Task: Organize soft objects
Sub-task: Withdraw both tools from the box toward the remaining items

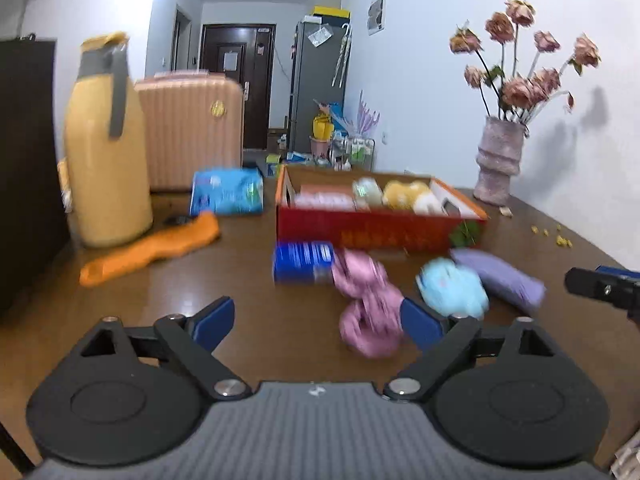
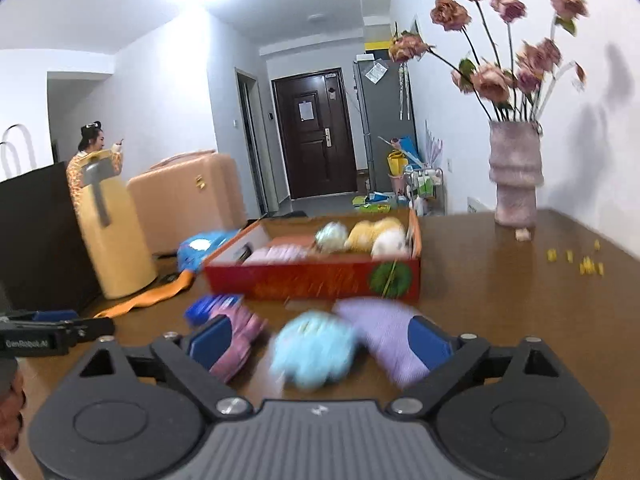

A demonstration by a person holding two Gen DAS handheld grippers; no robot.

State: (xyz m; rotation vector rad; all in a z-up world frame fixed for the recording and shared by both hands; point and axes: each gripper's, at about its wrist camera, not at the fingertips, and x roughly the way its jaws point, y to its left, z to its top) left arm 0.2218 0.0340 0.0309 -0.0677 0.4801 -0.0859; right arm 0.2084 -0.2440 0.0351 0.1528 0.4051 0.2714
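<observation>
Sweeping from the left edge of the brown tabletop (image 1: 256, 320), a tall yellow thermos jug (image 1: 106, 148) stands upright beside a flat orange cloth (image 1: 152, 248), probably set aside there to keep them out of the sorting area, with a blue-and-white soft pack (image 1: 227, 192) lying behind them. Next comes the red cardboard box (image 1: 372, 232), open at the top and already holding pink packs and round plush pieces in a row, so it looks like the collecting place for the soft things. In front of the box lie the loose items not yet sorted: a blue tissue pack (image 1: 303, 262), a pink bundled cloth (image 1: 370, 308), a light-blue fluffy ball (image 2: 314, 354) and a lavender folded cloth (image 2: 384, 332), touching or nearly so. The left tool (image 1: 316, 326) is spread wide and holds nothing, its right pad just beside the pink bundle. The right tool (image 2: 320, 344) is likewise wide apart and empty, and the fluffy ball sits between its pads in that view, so this ball seems the likeliest next pick. Farther right, a ribbed vase of dried roses (image 2: 516, 176) stands near the wall, well apart from the work, with yellow crumbs (image 2: 580, 262) scattered nearby.
</observation>
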